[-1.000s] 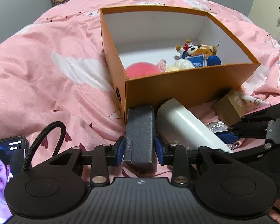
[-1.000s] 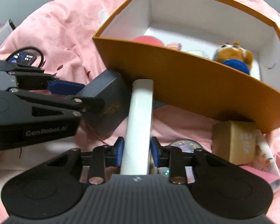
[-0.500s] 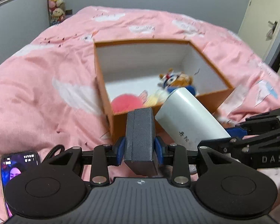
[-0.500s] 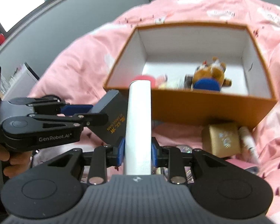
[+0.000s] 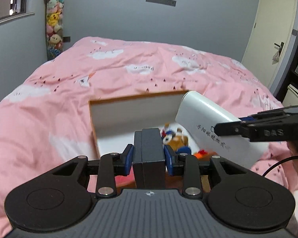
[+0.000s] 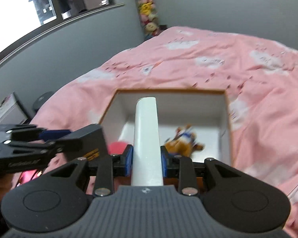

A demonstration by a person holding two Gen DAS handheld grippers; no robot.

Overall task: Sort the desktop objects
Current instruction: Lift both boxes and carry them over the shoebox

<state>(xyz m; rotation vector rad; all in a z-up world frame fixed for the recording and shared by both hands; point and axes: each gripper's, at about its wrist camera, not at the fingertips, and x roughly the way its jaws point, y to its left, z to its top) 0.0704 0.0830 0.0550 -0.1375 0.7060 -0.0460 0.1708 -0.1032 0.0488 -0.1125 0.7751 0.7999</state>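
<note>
Left gripper pinching dark grey box, right gripper pinching white tube. Both held over orange box, just ahead and below; plush toy inside, right of tube.

Dim, even room light; a bright window glares at upper left. Fisheye bends the edges, and motion blur smears the plush toy and orange box.

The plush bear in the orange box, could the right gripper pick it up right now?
Probably not. The right gripper is shut on the white box, so its jaws are taken. The plush bear lies uncovered in the open orange box, so nothing else blocks it.
</note>
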